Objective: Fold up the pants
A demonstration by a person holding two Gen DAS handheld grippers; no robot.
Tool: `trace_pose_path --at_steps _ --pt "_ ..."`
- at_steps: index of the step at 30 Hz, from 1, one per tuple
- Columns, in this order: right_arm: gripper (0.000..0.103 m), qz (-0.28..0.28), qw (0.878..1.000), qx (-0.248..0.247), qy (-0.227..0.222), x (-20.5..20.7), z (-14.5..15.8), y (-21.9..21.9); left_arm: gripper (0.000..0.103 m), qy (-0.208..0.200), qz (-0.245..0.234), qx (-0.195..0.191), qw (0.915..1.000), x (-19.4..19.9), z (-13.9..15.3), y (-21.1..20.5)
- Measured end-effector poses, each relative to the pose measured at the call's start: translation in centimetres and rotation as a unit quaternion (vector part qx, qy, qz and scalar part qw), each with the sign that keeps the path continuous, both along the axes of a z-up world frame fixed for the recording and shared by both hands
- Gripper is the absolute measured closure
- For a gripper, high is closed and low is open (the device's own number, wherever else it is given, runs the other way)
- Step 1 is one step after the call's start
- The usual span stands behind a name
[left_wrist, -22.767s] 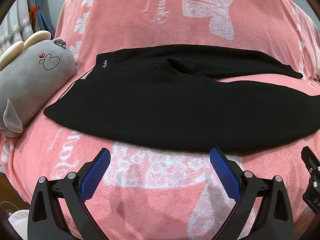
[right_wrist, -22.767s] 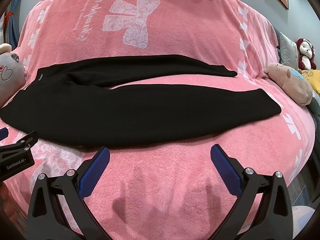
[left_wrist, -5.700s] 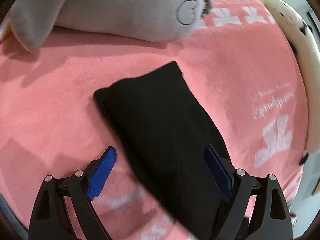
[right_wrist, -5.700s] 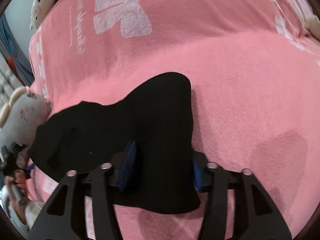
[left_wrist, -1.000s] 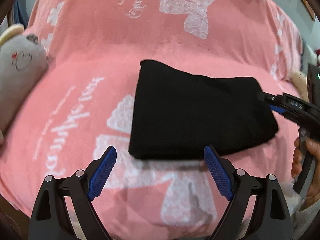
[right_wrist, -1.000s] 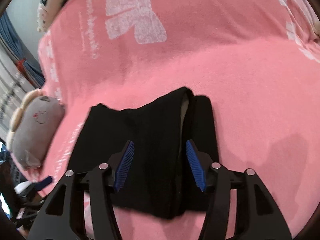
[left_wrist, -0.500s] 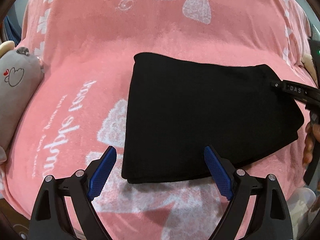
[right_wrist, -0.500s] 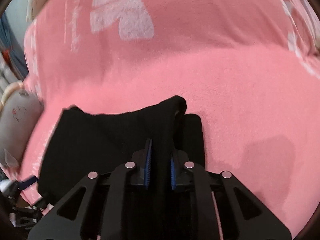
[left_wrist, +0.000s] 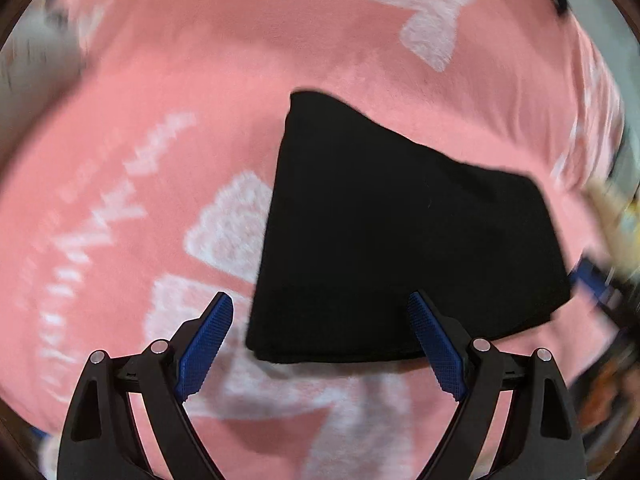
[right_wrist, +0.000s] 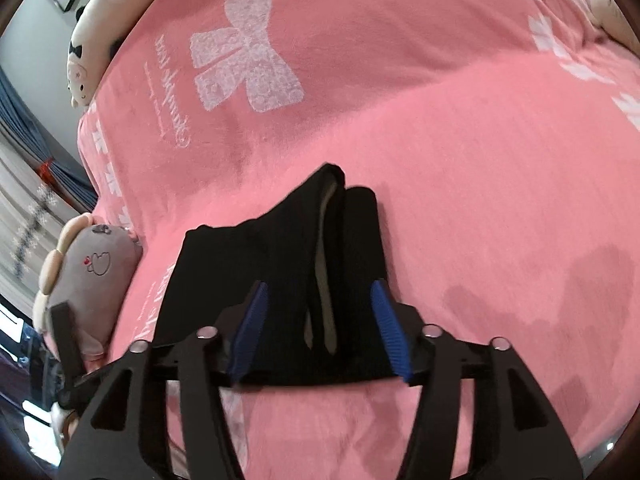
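The black pants [left_wrist: 400,224] lie folded into a thick, roughly square packet on the pink blanket [left_wrist: 168,128]. My left gripper [left_wrist: 320,344] is wide open just above the packet's near left corner, pads clear of the cloth. In the right wrist view the packet [right_wrist: 280,264] shows its layered end, with a pale lining strip between folds. My right gripper [right_wrist: 320,330] straddles that end; its jaws are opening and the blue pads stand off the cloth on both sides. The right gripper's blue tip [left_wrist: 592,280] shows blurred at the packet's right edge.
A grey plush toy [right_wrist: 84,268] lies by the blanket's left edge, a white plush [right_wrist: 92,36] at the far corner. Blue curtains [right_wrist: 24,128] hang beyond the bed. A hand and the left gripper's handle [right_wrist: 64,344] show low left.
My right gripper was pinched shut on the packet's top layers half a second ago; it has let go and spread wide. My left gripper has sunk closer to the packet's near corner.
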State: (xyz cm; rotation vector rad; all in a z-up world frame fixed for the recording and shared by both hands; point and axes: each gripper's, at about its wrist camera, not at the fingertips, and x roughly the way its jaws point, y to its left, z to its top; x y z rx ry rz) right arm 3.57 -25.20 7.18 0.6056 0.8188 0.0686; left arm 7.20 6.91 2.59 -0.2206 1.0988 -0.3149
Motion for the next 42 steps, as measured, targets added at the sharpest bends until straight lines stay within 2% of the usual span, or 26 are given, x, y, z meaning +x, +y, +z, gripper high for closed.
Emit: trace_pose_path --at_steps 1,2,5,8,9,10,11,12,14,18,20,21,23,24,26,29,31,32,34,36,38,40,41,42 --pt "0.037 0.007 1.0 0.011 0.006 0.0 -0.3 -0.3 0.016 0.028 0.003 -0.054 0.9981 1.0 -0.8 0.8" --pt "0.035 0.011 1.0 0.017 0.011 0.1 -0.6 -0.3 0.016 0.048 0.01 -0.085 0.9951 1.9 -1.7 1.2" --pt "0.026 0.028 0.998 0.03 0.045 0.8 -1.9 -0.4 0.016 0.093 0.023 -0.124 0.9876 3.6 -4.1 1.6" --pt "0.024 0.052 0.995 0.046 0.071 1.8 -3.7 0.4 0.018 0.074 0.027 -0.165 0.9832 3.5 -4.2 1.9" --pt "0.026 0.053 0.995 0.048 0.073 2.0 -4.1 0.7 0.02 0.072 0.023 -0.169 0.9828 3.5 -4.3 1.8" --pt "0.034 0.053 0.995 0.048 0.075 2.2 -4.7 1.0 0.025 0.063 0.021 -0.173 0.9827 3.4 -4.3 1.8" --pt "0.049 0.054 0.994 0.049 0.083 2.7 -5.5 1.4 0.044 0.057 0.013 -0.176 0.9826 3.3 -4.3 1.8" --pt "0.059 0.049 0.994 0.049 0.083 2.8 -5.7 1.5 0.056 0.053 0.003 -0.188 0.9808 3.2 -4.2 1.9" --pt "0.067 0.053 0.995 0.068 0.056 2.3 -4.2 2.0 0.073 0.046 0.001 -0.209 0.9769 2.9 -3.3 2.7" --pt "0.068 0.093 0.993 0.079 0.007 0.1 0.5 4.0 0.075 0.018 -0.001 -0.222 0.9749 0.5 0.1 5.2" --pt "0.064 0.112 0.991 0.076 0.009 -1.3 0.9 5.4 0.072 0.011 0.005 -0.204 0.979 -1.9 1.0 7.0" --pt "0.059 0.121 0.989 0.075 0.03 -2.1 -0.4 6.4 0.064 0.017 0.011 -0.195 0.9806 -2.6 0.6 7.5" --pt "0.052 0.116 0.989 0.041 0.084 -2.9 -3.5 7.5 0.051 0.048 0.025 -0.12 0.9914 -4.1 -1.9 7.7" --pt "0.048 0.097 0.989 0.02 0.106 -3.4 -4.6 7.6 0.042 0.05 0.035 -0.104 0.9927 -4.7 -2.8 7.9" --pt "0.044 0.075 0.992 0.032 0.093 -4.9 -4.6 7.5 0.041 0.034 0.05 -0.129 0.9898 -5.8 -2.4 8.3" --pt "0.031 0.055 0.996 0.013 0.067 -5.8 -2.4 7.6 0.03 0.006 0.07 -0.105 0.992 -5.9 0.1 8.0" --pt "0.031 0.049 0.998 -0.018 0.042 -5.6 -0.7 7.7 0.026 -0.025 0.061 -0.08 0.9946 -5.6 1.6 7.2" --pt "0.031 0.05 0.998 -0.034 0.025 -5.2 0.4 7.9 0.025 -0.038 0.057 -0.053 0.9963 -5.4 2.4 6.4" --pt "0.031 0.064 0.998 -0.026 0.006 -3.3 1.1 8.4 0.025 -0.057 0.05 -0.017 0.997 -5.3 2.9 5.3" --pt "0.033 0.079 0.996 -0.031 0.001 -0.6 0.6 8.8 0.024 -0.076 0.036 0.014 0.9964 -5.0 3.4 3.6" --pt "0.032 0.066 0.997 -0.048 0.011 1.7 -0.3 8.7 0.02 -0.092 0.017 0.05 0.9944 -5.0 3.3 1.8" --pt "0.039 0.062 0.996 -0.052 0.038 4.7 -2.4 8.6 0.02 -0.098 0.006 0.092 0.991 -4.9 2.7 0.7" --pt "0.057 0.06 0.995 -0.062 0.049 5.4 -3.0 8.5 0.02 -0.1 -0.004 0.115 0.9883 -4.8 2.3 0.0" --pt "0.084 0.064 0.994 -0.071 0.052 6.1 -3.0 8.9 0.02 -0.102 -0.008 0.13 0.9862 -5.1 1.9 0.2"
